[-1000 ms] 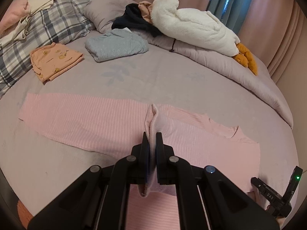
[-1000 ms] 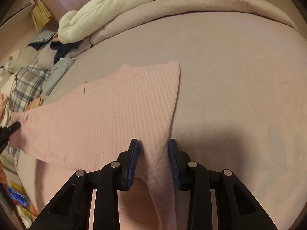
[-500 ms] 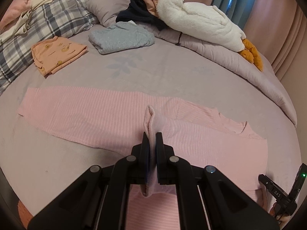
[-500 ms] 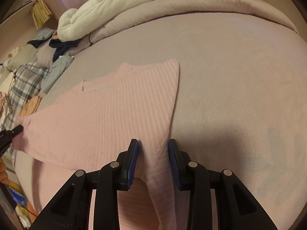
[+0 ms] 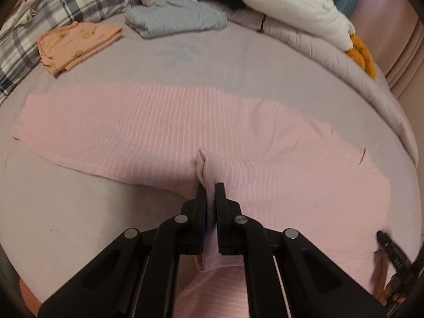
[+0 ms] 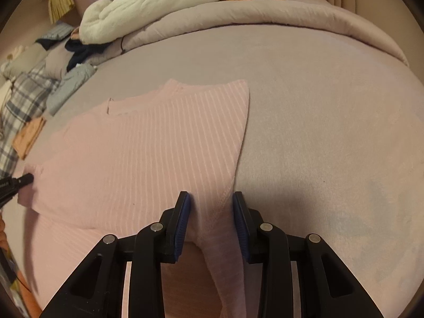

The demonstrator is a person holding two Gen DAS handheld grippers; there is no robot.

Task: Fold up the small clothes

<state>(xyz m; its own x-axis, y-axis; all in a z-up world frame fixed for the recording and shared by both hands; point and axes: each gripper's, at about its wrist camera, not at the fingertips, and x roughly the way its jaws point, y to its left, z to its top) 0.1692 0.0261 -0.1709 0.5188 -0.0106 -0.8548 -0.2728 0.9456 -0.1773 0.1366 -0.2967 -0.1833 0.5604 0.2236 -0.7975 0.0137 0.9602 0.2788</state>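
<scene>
Since a second ago, my left gripper has carried its pinched fold farther over the pink striped garment, which lies on the bed. It stays clenched on that hem. My right gripper stands released, the pink edge loose between its jaws. To fold well, I would close the right first, then move both together, keeping the edge taut. I read no writing on the folded peach garment or grey one.

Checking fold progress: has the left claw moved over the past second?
Yes. The left claw, shut on the pink shirt, has advanced toward the folded grey garment, which looms larger and higher in its view.
</scene>
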